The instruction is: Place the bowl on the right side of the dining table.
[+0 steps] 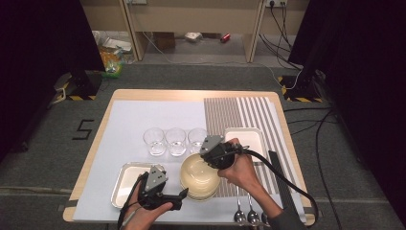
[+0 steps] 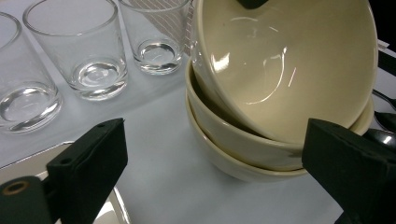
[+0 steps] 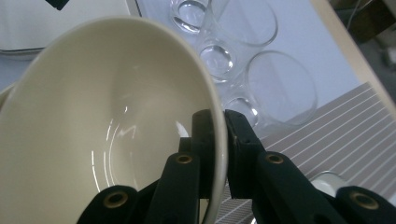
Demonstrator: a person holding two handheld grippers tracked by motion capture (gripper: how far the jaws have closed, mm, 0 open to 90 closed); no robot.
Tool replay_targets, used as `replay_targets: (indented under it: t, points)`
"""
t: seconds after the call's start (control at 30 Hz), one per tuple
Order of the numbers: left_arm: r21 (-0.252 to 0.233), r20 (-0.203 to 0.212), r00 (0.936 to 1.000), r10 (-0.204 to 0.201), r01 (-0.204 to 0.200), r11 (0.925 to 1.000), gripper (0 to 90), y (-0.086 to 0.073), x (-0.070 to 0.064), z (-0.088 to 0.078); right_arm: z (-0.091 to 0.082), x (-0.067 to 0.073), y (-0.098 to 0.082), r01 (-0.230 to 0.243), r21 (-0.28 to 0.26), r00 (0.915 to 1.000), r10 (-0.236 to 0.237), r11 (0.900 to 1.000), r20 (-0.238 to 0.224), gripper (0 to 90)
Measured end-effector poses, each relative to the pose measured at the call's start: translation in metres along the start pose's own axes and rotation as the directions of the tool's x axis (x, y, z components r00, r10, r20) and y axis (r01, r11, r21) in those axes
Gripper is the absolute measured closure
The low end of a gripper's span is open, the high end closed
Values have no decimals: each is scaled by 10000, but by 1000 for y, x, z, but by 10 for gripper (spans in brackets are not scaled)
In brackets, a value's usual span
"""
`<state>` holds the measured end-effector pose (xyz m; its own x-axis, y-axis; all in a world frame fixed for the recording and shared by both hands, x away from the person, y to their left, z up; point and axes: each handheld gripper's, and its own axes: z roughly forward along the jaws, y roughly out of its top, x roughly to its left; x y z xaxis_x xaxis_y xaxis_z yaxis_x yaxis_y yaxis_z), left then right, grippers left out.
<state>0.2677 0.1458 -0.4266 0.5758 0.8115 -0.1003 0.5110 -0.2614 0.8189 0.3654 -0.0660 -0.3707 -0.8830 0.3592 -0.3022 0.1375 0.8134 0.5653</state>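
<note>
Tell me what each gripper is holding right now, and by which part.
The right gripper pinches the rim of the tilted top bowl, one jaw inside, one outside. The left gripper holds nothing; its jaws stand open beside the bowl stack.

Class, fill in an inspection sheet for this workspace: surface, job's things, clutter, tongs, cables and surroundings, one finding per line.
Surface: wooden table under a white sheet and a striped mat.
Job's things: top bowl tilted in a stack of three bowls.
Clutter: three glasses, two trays, spoons.
Tongs: right tongs shut on the top bowl's rim; left tongs open, beside the stack.
Cables: one trails from the right tongs; more on the floor.
Surroundings: grey floor, dark curtains, wooden furniture behind.
</note>
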Motion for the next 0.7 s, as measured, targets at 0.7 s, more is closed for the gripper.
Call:
replay_targets:
  t: [0.7]
  points:
    - [0, -36, 10000, 15, -15, 10000, 75, 0, 0, -1, 9, -3, 4, -448, 859, 9981, 482, 9953, -371, 818]
